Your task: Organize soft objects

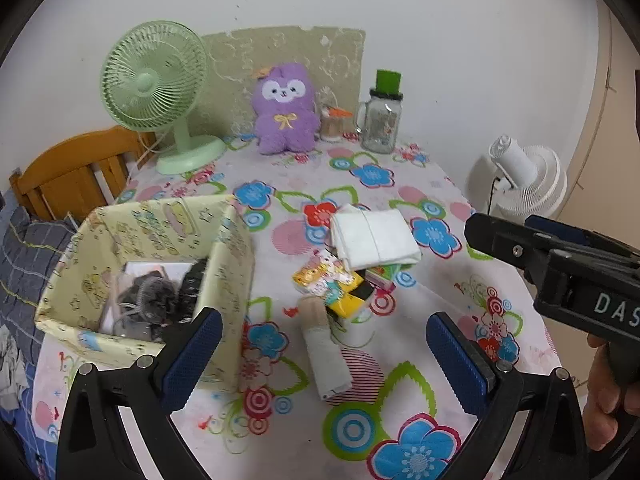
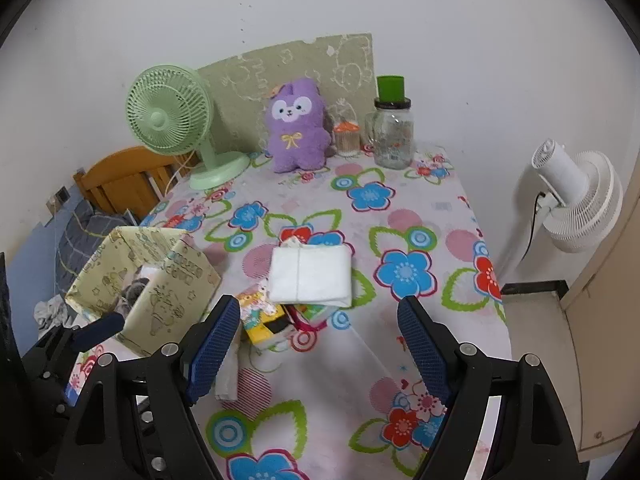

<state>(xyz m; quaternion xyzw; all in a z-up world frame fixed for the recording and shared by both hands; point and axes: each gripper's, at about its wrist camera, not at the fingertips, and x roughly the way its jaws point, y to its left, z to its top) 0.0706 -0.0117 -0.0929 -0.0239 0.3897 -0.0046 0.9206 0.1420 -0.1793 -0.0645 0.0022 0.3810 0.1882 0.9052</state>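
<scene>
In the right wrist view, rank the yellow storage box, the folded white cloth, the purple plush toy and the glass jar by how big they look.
1. yellow storage box, largest, though nearest the camera
2. folded white cloth
3. purple plush toy
4. glass jar, smallest

The cloth and the plush look close in size; the plush stands farther back.

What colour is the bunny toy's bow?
Yellow. The bow on the purple bunny toy shows best in the left wrist view.

Bare tablecloth (image 2: 332,380) ahead; box (image 1: 224,280) crowds the sock (image 1: 324,344) leftward.
</scene>
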